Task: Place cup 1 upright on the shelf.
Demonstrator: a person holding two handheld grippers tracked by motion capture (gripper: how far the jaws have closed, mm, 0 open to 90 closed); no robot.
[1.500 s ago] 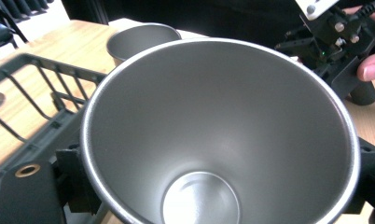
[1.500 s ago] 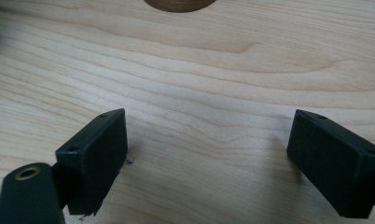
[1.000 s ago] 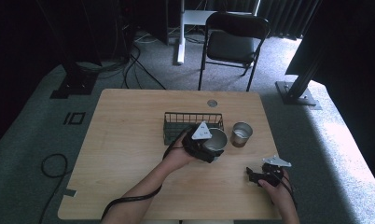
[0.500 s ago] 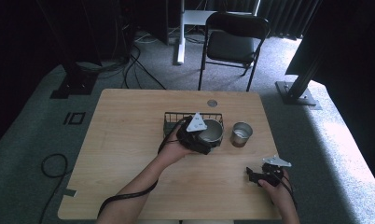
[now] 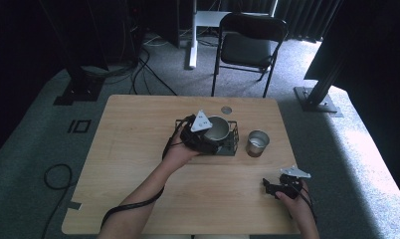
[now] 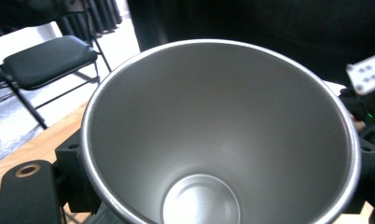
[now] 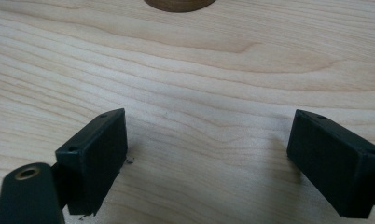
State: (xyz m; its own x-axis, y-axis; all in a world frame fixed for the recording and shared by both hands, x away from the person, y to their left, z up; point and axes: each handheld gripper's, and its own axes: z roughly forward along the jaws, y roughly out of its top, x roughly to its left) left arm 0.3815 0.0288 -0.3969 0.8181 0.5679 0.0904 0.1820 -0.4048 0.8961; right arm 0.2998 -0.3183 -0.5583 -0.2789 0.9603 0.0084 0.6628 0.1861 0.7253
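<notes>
The table (image 5: 138, 149) carries a black wire rack (image 5: 232, 142), and over it the left gripper (image 5: 204, 135) holds a steel cup (image 6: 223, 140), jaws clenched on its sides, seemingly just above the rack. The cup looks light, stiff and slick, best gripped across the outer wall below the rim. A second cup (image 5: 257, 143) stands beside the rack. The right gripper (image 7: 206, 158) rests near the table's front edge, jaws spread and empty

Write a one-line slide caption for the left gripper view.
Left gripper holds a steel cup, its black fingers on either side of the empty interior.
</notes>
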